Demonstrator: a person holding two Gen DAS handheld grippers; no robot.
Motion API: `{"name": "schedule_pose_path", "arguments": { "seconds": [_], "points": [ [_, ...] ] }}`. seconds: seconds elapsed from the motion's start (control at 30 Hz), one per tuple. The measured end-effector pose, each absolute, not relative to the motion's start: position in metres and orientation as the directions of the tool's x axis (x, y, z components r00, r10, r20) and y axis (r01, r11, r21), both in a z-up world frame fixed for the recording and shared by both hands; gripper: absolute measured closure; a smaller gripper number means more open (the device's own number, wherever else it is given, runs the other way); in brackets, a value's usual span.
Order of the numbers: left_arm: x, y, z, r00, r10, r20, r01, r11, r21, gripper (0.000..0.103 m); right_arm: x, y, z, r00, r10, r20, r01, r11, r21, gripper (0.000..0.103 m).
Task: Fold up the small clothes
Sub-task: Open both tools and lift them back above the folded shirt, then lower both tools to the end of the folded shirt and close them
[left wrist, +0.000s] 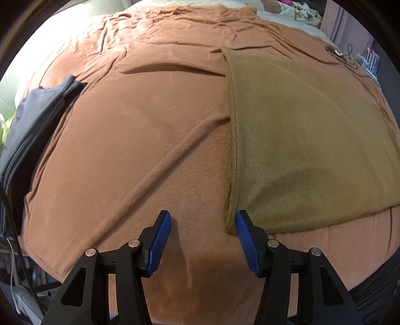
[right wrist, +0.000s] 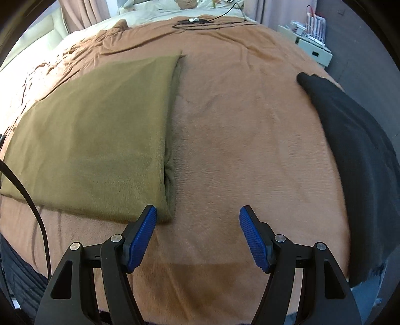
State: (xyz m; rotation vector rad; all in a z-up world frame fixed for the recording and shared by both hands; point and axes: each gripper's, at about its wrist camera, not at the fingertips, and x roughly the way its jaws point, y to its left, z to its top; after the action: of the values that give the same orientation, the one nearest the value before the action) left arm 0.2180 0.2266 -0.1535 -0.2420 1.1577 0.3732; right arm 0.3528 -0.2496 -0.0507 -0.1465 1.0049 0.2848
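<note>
An olive-brown cloth (left wrist: 300, 140) lies flat as a folded rectangle on the orange blanket (left wrist: 140, 130). In the right wrist view the same olive cloth (right wrist: 100, 140) fills the left half. My left gripper (left wrist: 203, 220) hangs open over the blanket, its right blue pad at the cloth's near left corner, nothing between the pads. My right gripper (right wrist: 198, 215) is open too, its left pad at the cloth's near right corner, with bare blanket (right wrist: 237, 125) between the fingers.
A stack of folded grey clothes (left wrist: 32, 130) sits at the bed's left edge. A black garment (right wrist: 355, 160) lies along the right edge. A cable and small devices (right wrist: 197, 21) rest at the far end, with pillows behind. A black cord (right wrist: 30, 200) crosses the lower left.
</note>
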Motion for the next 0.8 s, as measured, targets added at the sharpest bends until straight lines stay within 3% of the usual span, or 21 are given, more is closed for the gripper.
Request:
{"name": "schedule_pose_path", "arguments": {
  "seconds": [0.17,0.33,0.5,0.8],
  "points": [
    [0.2,0.231,-0.136,0.398,0.168,-0.902,-0.443,0.896,-0.028,0.046,0.337,-0.243,-0.022,0.556,0.204,-0.806,-0.324,0.946,0.016,0.036],
    [0.192,0.23,-0.126,0.461,0.091,-0.883,-0.455,0.878,-0.148,0.048,0.32,-0.217,-0.007,0.554,0.29,-0.781,-0.398,0.915,0.057,0.06],
    [0.185,0.233,-0.13,0.512,-0.047,-0.857,-0.484,0.809,-0.333,0.049,0.318,-0.191,-0.012,0.517,0.36,-0.776,-0.455,0.884,0.107,0.06],
    [0.184,0.236,-0.153,0.559,-0.182,-0.809,-0.54,0.66,-0.522,0.049,0.334,-0.167,-0.035,0.446,0.422,-0.789,-0.504,0.847,0.168,0.072]
  ]
}}
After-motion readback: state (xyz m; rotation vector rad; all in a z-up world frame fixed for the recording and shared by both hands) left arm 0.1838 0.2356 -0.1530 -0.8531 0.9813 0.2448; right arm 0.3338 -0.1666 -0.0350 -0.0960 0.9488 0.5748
